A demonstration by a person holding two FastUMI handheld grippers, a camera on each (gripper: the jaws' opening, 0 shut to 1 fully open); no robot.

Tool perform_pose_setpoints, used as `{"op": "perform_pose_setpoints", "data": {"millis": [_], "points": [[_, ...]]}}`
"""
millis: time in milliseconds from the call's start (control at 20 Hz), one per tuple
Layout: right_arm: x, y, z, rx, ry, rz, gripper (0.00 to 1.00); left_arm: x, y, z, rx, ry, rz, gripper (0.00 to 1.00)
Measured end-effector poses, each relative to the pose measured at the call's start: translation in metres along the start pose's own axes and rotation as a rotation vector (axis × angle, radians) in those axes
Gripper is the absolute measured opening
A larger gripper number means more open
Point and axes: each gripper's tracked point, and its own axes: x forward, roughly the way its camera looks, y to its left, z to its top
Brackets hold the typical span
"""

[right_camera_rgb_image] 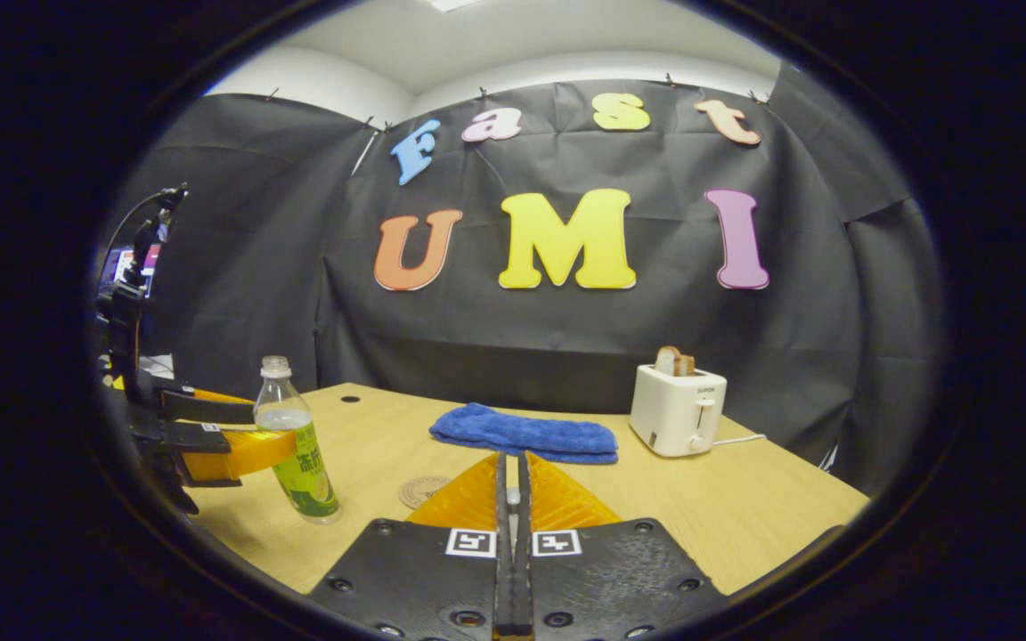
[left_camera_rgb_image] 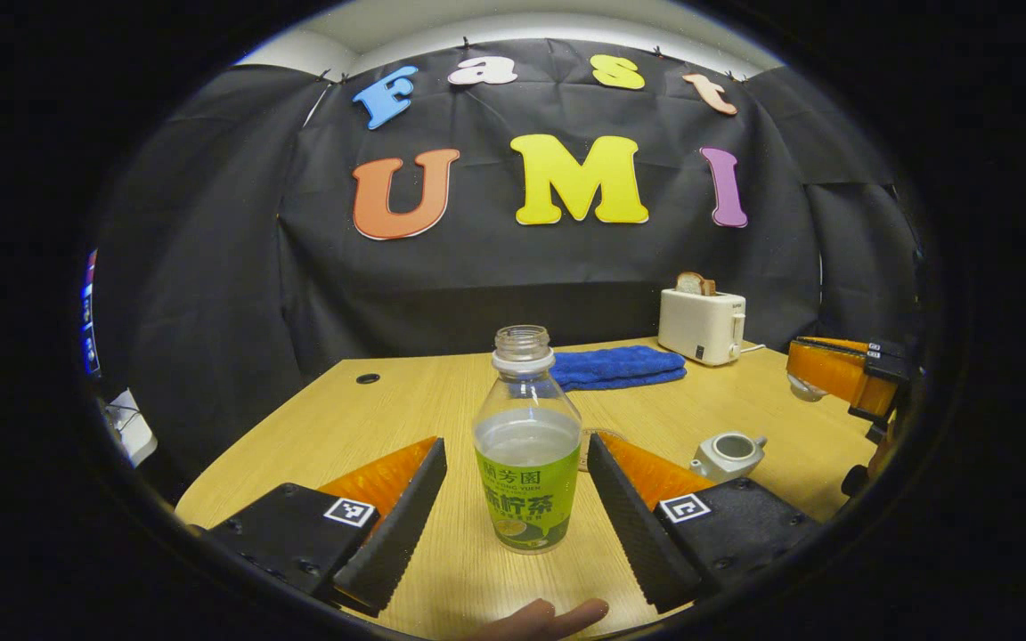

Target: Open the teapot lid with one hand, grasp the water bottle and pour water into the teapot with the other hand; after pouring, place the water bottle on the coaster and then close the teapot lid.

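Both views look low across the table (left_camera_rgb_image: 370,418) toward the back wall, sharing the bottle (left_camera_rgb_image: 526,445).

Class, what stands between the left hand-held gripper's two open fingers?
In the left gripper view, the uncapped water bottle stands on the table between them, untouched.

A pale wooden table (left_camera_rgb_image: 370,418) carries it all, with a small dark hole (left_camera_rgb_image: 368,378) near its far left corner. The uncapped water bottle (left_camera_rgb_image: 526,441) stands upright toward the front, the round coaster (right_camera_rgb_image: 424,490) just behind it, and the open-topped white teapot (left_camera_rgb_image: 727,456) to the right. At the back lies a folded blue towel (left_camera_rgb_image: 618,366), a white toaster (left_camera_rgb_image: 702,326) beside it.
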Motion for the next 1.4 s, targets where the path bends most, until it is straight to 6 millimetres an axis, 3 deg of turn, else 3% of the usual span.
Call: {"op": "perform_pose_setpoints", "data": {"millis": [50, 250, 300, 350, 500, 700, 800, 1100, 1250, 1400], "points": [[0.001, -0.001, -0.003, 0.006, 0.007, 0.010, 0.00, 0.013, 0.003, -0.013, -0.014, 0.008, 0.026, 0.99], [-0.002, -0.012, -0.007, 0.015, 0.013, -0.010, 0.00, 0.029, 0.009, -0.017, -0.071, -0.027, 0.080, 0.98], [-0.003, -0.014, -0.008, 0.014, 0.018, -0.014, 0.00, 0.030, 0.009, -0.017, -0.069, -0.029, 0.084, 0.95], [-0.004, -0.017, -0.010, 0.014, 0.020, -0.020, 0.00, 0.031, 0.010, -0.018, -0.069, -0.021, 0.088, 0.82], [-0.006, -0.022, -0.011, 0.025, 0.025, -0.029, 0.00, 0.024, 0.009, -0.019, -0.041, 0.003, 0.095, 0.78], [-0.013, -0.031, -0.011, 0.036, 0.027, -0.030, 0.00, 0.008, 0.031, -0.023, 0.095, 0.095, 0.235, 0.76], [-0.016, -0.041, -0.010, 0.034, 0.022, -0.041, 0.00, 0.000, 0.032, -0.021, 0.171, 0.115, 0.287, 0.75], [-0.030, -0.084, -0.014, 0.092, 0.025, -0.084, 0.00, -0.001, -0.013, -0.024, 0.498, 0.164, 0.256, 0.75], [-0.032, -0.101, -0.015, 0.096, 0.023, -0.107, 0.00, 0.008, -0.035, -0.025, 0.670, 0.181, 0.224, 0.75], [-0.032, -0.111, -0.017, 0.084, 0.016, -0.116, 0.00, 0.014, -0.053, -0.020, 0.840, 0.177, 0.205, 0.75]]}}
